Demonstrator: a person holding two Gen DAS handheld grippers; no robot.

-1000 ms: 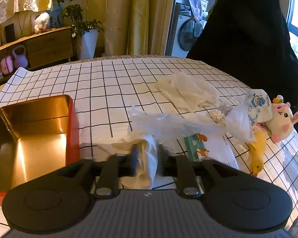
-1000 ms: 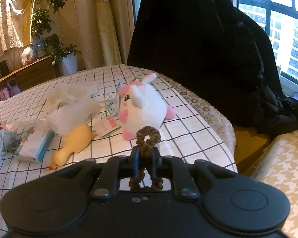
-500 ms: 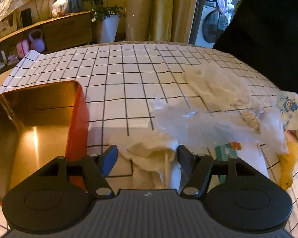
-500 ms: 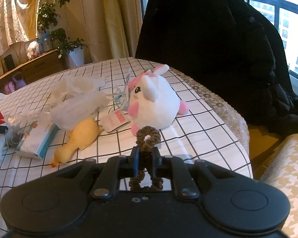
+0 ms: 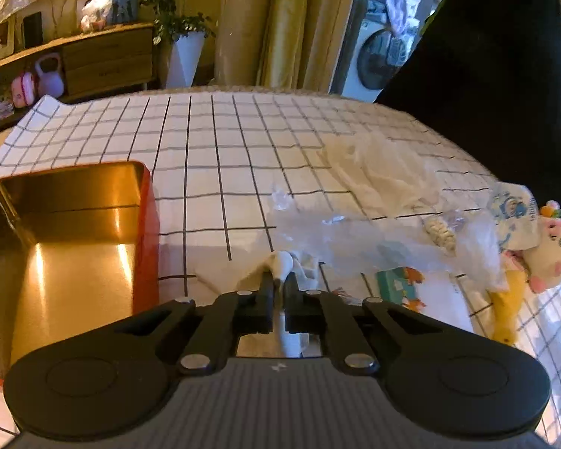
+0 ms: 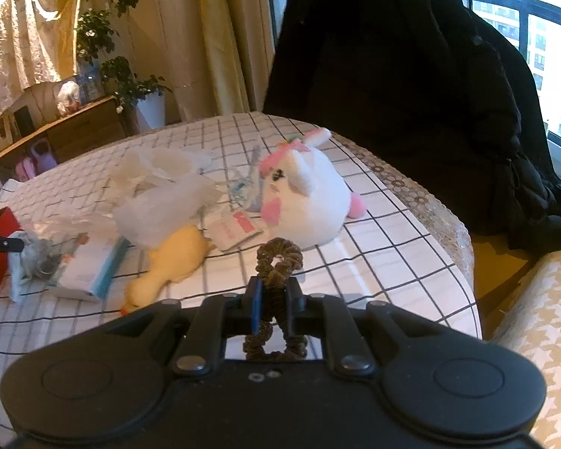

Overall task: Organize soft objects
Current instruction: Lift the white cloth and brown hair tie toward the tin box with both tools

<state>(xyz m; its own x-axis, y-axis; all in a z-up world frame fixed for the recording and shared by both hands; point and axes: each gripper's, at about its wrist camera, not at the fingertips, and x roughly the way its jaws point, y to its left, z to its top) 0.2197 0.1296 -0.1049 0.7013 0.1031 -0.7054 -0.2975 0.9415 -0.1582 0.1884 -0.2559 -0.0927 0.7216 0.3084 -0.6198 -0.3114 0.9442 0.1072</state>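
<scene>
Setting was a lived-in home room. Evidence: washing machine (image 5: 383, 58) in the doorway, yellow curtains (image 5: 280, 22), potted plant (image 5: 179, 33), wooden sideboard (image 5: 104, 56). Desk (image 5: 213, 142) carried a checked cloth; high-rise window (image 6: 538, 37) alongside.

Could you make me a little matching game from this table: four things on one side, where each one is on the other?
Things:
1. brown scrunchie
2. white cloth
3. yellow duck
4. gold tin

Places:
A. lying beside the white plush toy
B. pinched in the left gripper
C. open at the table's left side
D. pinched in the right gripper

Pairs: 1-D, 2-B, 3-A, 4-C
</scene>
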